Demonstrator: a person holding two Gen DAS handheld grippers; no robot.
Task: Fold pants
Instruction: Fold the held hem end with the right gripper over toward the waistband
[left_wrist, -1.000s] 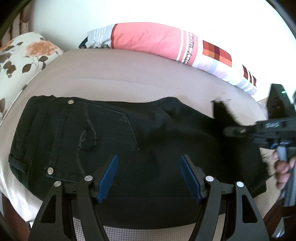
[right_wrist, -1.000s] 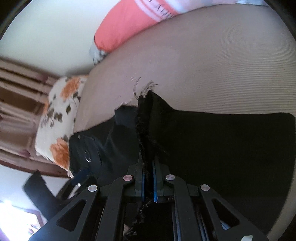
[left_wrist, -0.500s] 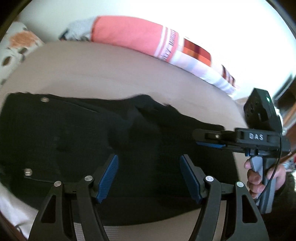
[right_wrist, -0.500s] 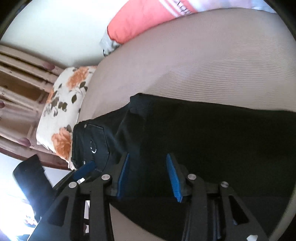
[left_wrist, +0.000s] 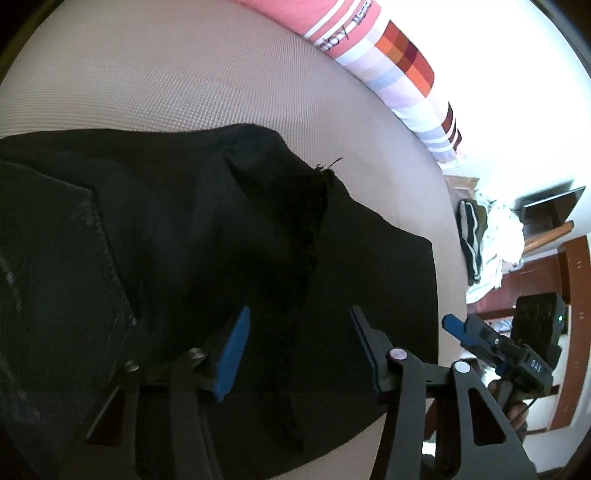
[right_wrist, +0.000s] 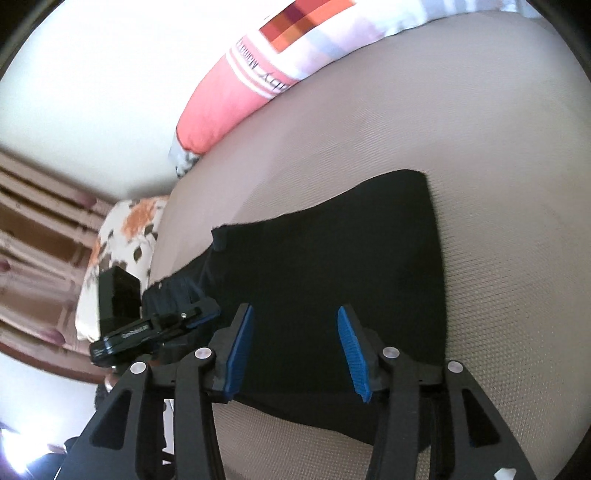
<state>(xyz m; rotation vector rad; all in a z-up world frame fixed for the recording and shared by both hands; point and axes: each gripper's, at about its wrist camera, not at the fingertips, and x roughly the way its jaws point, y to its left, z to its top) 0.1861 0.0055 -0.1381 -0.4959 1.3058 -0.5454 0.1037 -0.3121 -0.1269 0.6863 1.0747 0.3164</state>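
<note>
Because the black pants (left_wrist: 184, 258) lie spread flat across the beige mattress (left_wrist: 166, 85), both tools can hang over the cloth without pinning it. Farthest left a stitched back pocket (left_wrist: 48, 266) shows, so the waist end sits that way. Next comes the frayed hem (left_wrist: 317, 199) of a leg laid back over the body of the garment — a first fold, I judge, already down. Over it hovers the left gripper (left_wrist: 299, 350), its jaws parted but just drawn somewhat closer; only fabric lies below them, none pinched between. Right of that, off the mattress edge, the right gripper (left_wrist: 465, 332) pokes into the left wrist view. From its own camera the right gripper (right_wrist: 295, 350) stands with jaws apart, having just widened, and nothing between the blue pads (right_wrist: 351, 350); it hangs above the folded edge (right_wrist: 432, 258), probably so the crease can settle. No box, basket or drawer is in sight — a striped pillow (right_wrist: 240, 96) and a floral cushion (right_wrist: 122, 236) simply rest on the bed.
</note>
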